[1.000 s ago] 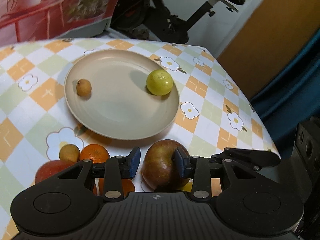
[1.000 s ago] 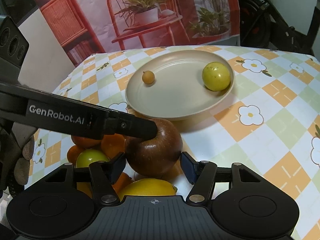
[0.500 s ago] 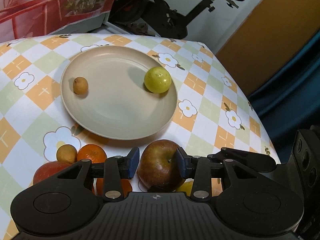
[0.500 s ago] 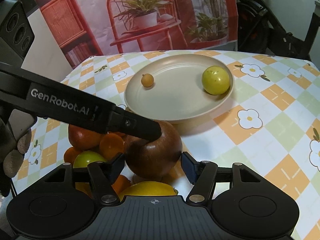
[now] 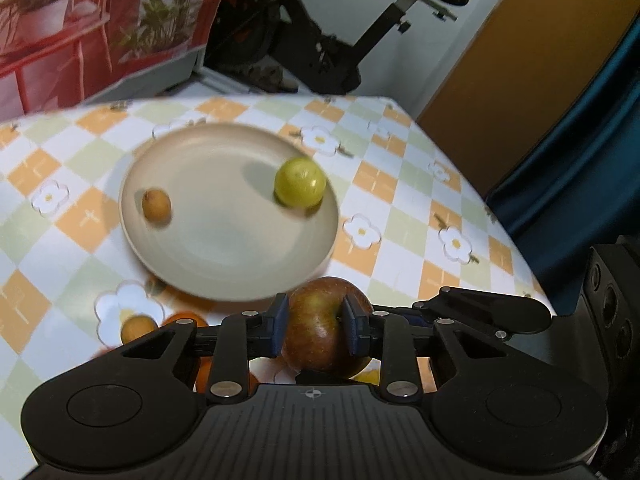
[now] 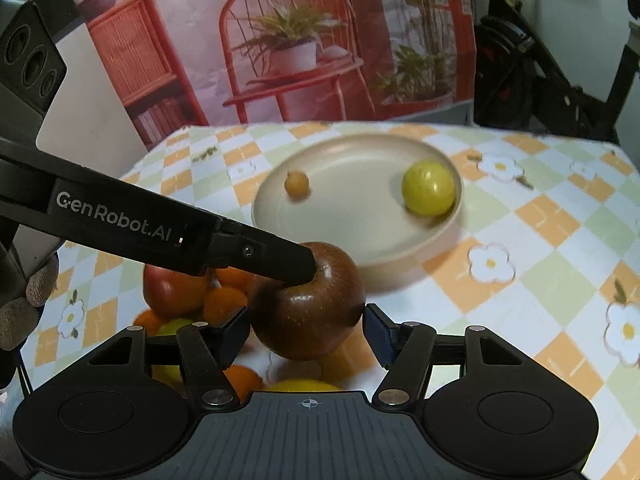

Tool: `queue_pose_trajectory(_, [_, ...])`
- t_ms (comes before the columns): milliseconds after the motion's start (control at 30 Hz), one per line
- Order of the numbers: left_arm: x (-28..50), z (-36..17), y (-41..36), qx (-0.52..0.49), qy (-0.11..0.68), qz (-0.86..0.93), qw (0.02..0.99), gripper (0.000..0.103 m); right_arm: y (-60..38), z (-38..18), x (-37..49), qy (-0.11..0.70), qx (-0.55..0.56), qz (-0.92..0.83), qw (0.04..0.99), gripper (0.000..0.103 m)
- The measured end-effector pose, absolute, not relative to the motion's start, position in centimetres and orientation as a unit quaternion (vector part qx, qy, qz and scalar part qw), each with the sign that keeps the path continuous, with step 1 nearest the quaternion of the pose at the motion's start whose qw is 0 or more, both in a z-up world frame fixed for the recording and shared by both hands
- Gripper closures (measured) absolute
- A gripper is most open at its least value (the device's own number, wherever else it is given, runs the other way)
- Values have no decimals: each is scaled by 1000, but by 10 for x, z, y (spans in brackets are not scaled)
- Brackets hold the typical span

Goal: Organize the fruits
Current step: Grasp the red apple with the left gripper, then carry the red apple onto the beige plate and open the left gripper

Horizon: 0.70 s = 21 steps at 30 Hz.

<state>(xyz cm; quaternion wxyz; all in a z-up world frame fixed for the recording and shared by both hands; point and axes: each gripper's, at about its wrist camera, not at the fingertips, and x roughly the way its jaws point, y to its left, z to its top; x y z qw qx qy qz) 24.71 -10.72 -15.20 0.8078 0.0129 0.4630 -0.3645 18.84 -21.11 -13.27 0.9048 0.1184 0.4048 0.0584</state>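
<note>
- The heap of fruit by the plate (image 6: 356, 236) is partly hidden by the two grippers, so I cannot count all of it.
- In that heap I can see one red apple (image 6: 172, 292), a few oranges (image 6: 224, 300) and something yellow-green (image 6: 174, 326), all cut off.
- The plate and tablecloth (image 5: 400, 216) look blurry.
- One big brown-red apple (image 5: 320, 336) sits just in front of the plate.
- The left gripper (image 5: 314, 330) has its two blue pads squeezed on that apple.
- The right gripper (image 6: 306, 334) has its pads apart on each side of the apple; I cannot tell if the left pad touches it.
- On the plate there are two fruits: one yellow-green ball (image 5: 300, 182) at its right side and one small tan fruit (image 5: 157, 205) at its left side.
</note>
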Motion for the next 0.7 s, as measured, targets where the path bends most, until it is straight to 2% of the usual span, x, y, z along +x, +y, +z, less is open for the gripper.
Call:
queue_pose_trajectory(367, [276, -105, -101, 8, 409, -363, 837, 72, -223, -87, 241, 371, 78, 91, 921, 45])
queue_pose_trajectory(700, [335, -116, -102, -22, 421, -339, 841, 72, -234, -94, 311, 379, 51, 113, 917, 45])
